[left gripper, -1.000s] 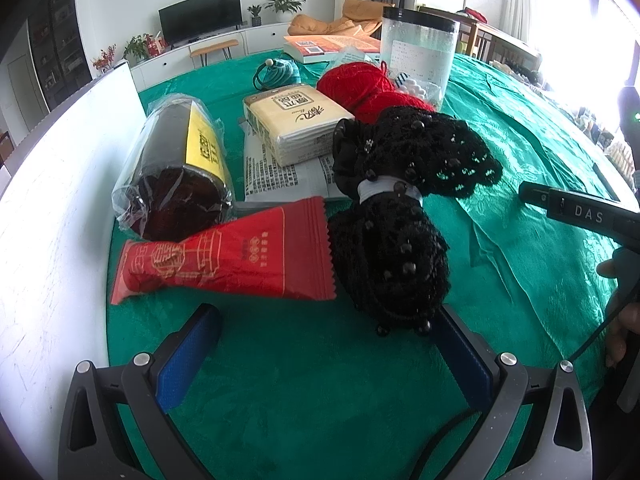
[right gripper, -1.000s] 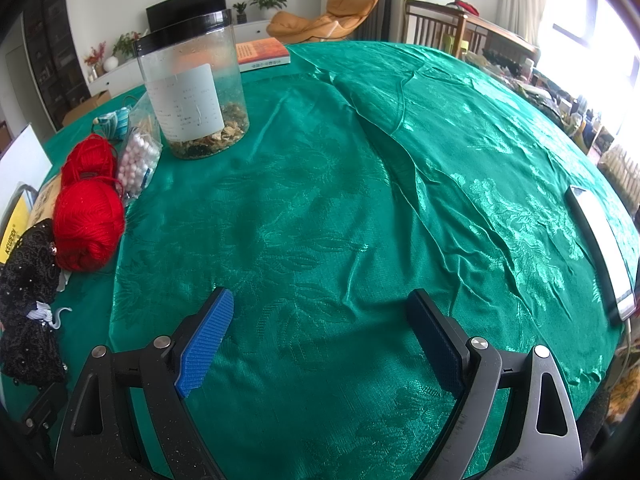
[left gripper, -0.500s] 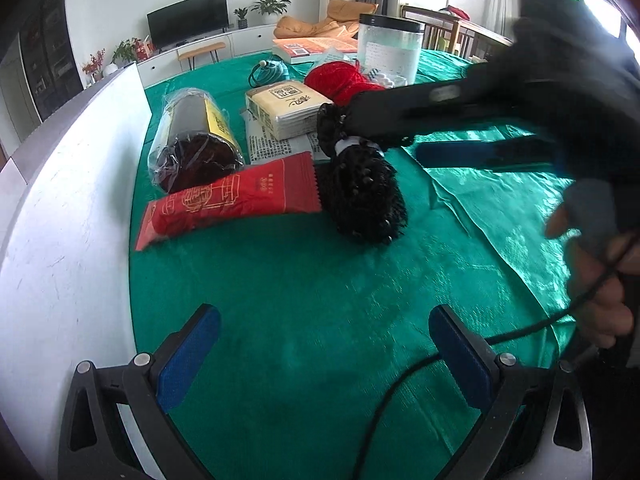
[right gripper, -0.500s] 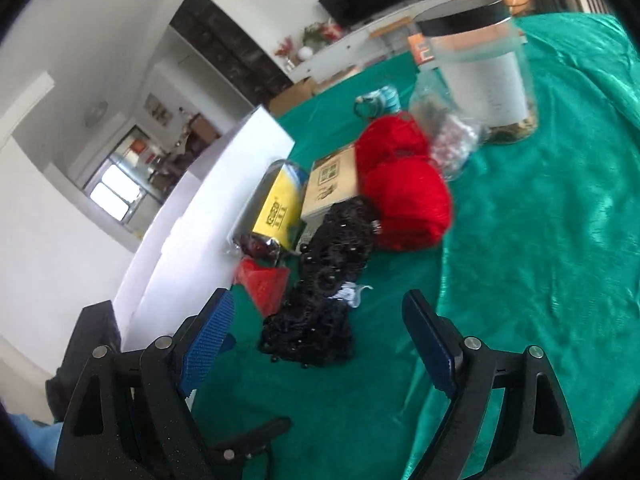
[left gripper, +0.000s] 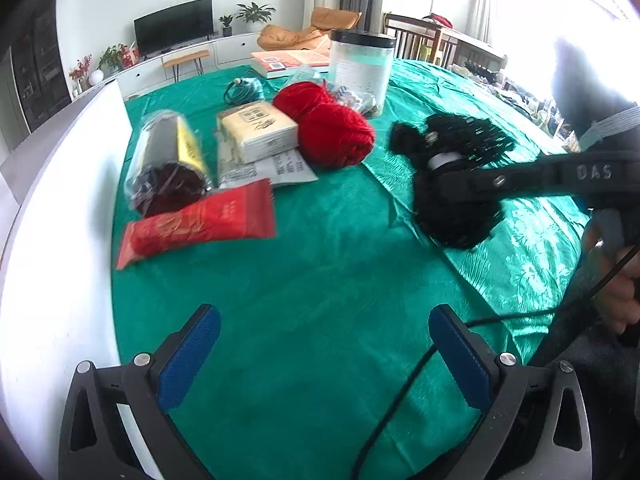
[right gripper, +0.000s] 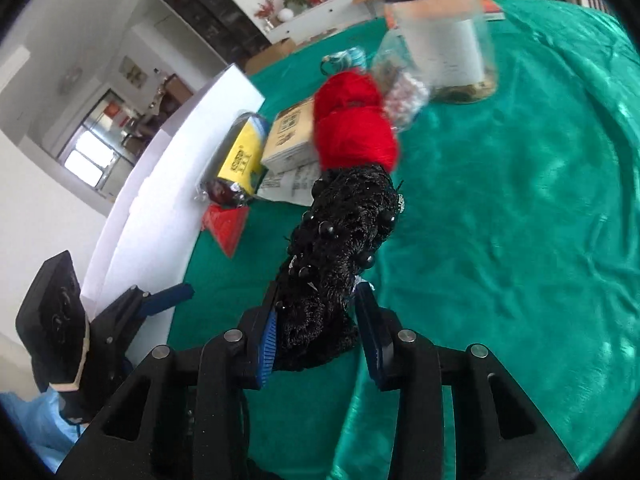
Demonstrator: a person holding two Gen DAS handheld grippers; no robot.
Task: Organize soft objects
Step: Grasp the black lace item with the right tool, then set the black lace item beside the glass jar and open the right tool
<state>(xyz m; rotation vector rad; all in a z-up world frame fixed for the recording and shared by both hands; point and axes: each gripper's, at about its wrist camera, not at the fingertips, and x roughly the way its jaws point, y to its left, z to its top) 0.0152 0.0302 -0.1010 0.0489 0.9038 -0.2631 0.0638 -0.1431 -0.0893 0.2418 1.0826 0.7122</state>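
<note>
Lace bundle newly claw-gripped, lengthwise forward

Left wrist camera is looking low across the green tablecloth from the near edge, facing the far TV wall, with the left gripper framing the bottom. Right wrist camera is sitting very close behind the black beaded piece, tilted, facing the same way. Both views are sharing the red yarn, clear jar and white board.
</note>
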